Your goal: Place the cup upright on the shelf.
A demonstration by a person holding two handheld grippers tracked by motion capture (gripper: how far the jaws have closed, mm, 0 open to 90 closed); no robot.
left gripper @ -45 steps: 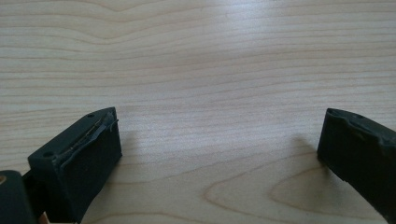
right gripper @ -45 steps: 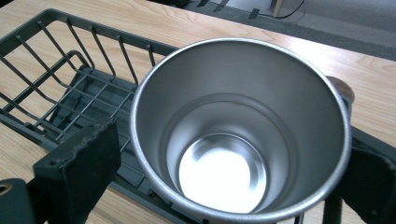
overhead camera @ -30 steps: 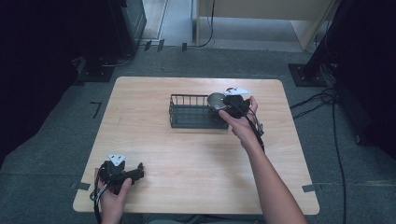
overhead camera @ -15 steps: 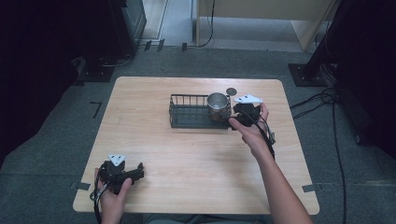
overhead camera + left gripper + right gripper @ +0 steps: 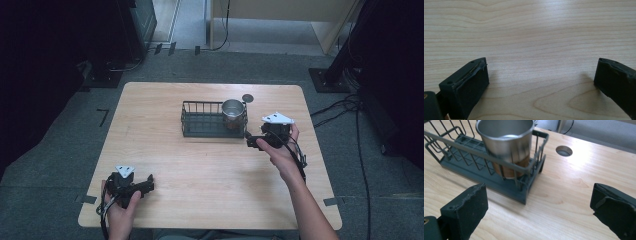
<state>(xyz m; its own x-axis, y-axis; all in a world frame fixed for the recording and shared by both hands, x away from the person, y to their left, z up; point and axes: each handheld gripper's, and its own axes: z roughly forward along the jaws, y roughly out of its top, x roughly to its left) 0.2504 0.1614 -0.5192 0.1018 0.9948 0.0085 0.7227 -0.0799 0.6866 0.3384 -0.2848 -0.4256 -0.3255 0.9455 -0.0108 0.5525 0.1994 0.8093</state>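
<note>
High view: metal cup set in rack, both grippers empty

From left to right: my left gripper point(image 5: 146, 186) rests near the table point(image 5: 210, 165) front edge, jaws spread wide, out of the way. The metal cup point(image 5: 233, 113) stands upright in the right end of the wire rack point(image 5: 202, 120). My right gripper point(image 5: 251, 141) sits just beside the rack, jaws apart, holding nothing. No readable writing anywhere.

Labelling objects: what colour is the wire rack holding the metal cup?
Dark grey wire rack, clearest in the right gripper view.

Left claw point(image 5: 145, 186) jaws wide apart; right claw point(image 5: 251, 141) likewise, empty.
</note>
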